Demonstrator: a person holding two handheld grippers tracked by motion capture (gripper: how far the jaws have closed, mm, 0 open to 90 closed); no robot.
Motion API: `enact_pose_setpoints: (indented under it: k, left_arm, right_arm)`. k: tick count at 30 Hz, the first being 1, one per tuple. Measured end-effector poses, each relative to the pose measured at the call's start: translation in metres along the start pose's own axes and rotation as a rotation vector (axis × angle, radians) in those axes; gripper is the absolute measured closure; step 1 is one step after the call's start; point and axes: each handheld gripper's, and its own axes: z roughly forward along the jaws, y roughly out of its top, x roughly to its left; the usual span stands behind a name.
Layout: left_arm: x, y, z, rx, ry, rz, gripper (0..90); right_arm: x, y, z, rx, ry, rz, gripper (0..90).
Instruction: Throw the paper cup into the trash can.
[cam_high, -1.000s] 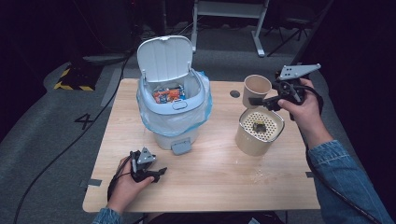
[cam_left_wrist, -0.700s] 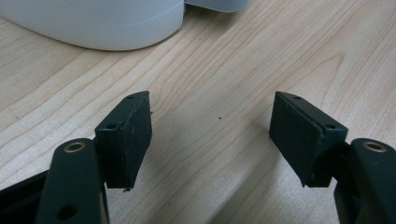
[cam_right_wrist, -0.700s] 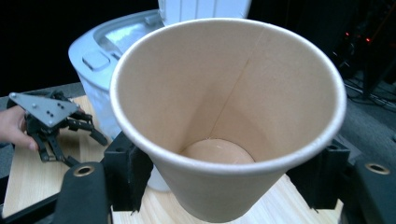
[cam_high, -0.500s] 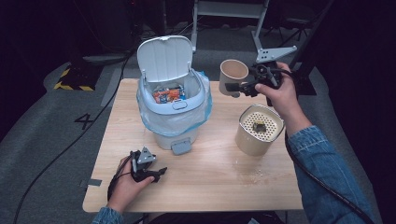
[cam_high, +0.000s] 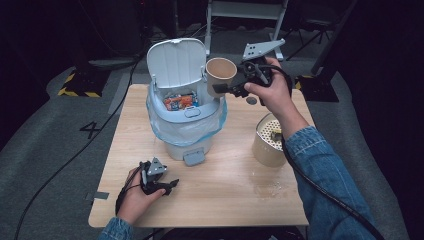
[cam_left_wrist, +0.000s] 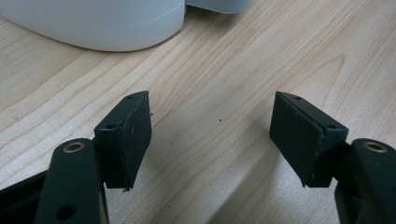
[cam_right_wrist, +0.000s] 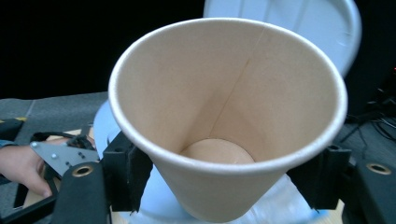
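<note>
Since a moment ago, the right gripper has carried the paper cup away from the far right side of the table and over to the trash bin. Now the cup is up in the air, right beside the bin's open lid and above its right rim. It looks empty inside and sits tilted. The gripper's jaws pinch it on both sides, and they have just let out a tiny bit.

Biggest is the wooden table. On it stands the light blue bin with a bag in it and some colorful wrappers inside. To the right stands a tan canister with a lid full of little holes. At the near left, the left gripper rests on the table, jaws spread wide apart with nothing in them.
</note>
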Motion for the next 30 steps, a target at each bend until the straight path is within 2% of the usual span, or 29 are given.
enact_pose_setpoints:
  k: [4, 12, 15, 19, 22, 23, 24, 26, 28, 30]
  left_arm:
    - [0.0, 0.001, 0.001, -0.001, 0.001, 0.001, 29.8]
    - [0.0, 0.001, 0.001, -0.001, 0.002, 0.003, 29.8]
    - [0.0, 0.001, 0.001, -0.001, 0.001, 0.004, 29.8]
    - [0.0, 0.001, 0.0, 0.001, 0.001, 0.004, 29.8]
    - [0.0, 0.001, 0.0, 0.002, 0.003, 0.009, 29.8]
    - [0.0, 0.001, 0.0, 0.002, 0.003, 0.009, 29.8]
    - [0.0, 0.001, 0.0, 0.001, 0.001, 0.004, 29.8]
    - [0.0, 0.001, 0.0, 0.002, 0.003, 0.008, 29.8]
    - [0.0, 0.001, 0.0, 0.002, 0.003, 0.009, 29.8]
    - [0.0, 0.001, 0.0, 0.001, 0.003, 0.009, 29.8]
  right_arm:
    - [0.002, 0.005, 0.016, 0.001, 0.017, 0.004, 29.9]
    - [0.004, 0.005, 0.048, 0.059, 0.006, 0.001, 29.8]
    - [0.005, 0.005, 0.057, 0.079, -0.026, 0.005, 29.7]
    - [0.005, 0.005, 0.068, 0.145, -0.068, -0.01, 29.4]
    - [0.004, 0.004, 0.074, 0.18, -0.081, -0.013, 28.4]
    - [0.004, 0.004, 0.075, 0.189, -0.097, -0.02, 27.7]
    - [0.005, 0.003, 0.076, 0.197, -0.115, -0.031, 23.2]
    - [0.004, 0.002, 0.078, 0.202, -0.116, -0.026, 14.7]
    - [0.003, 0.001, 0.079, 0.199, -0.113, -0.046, 15.8]
    - [0.003, 0.001, 0.079, 0.179, -0.118, -0.042, 15.6]
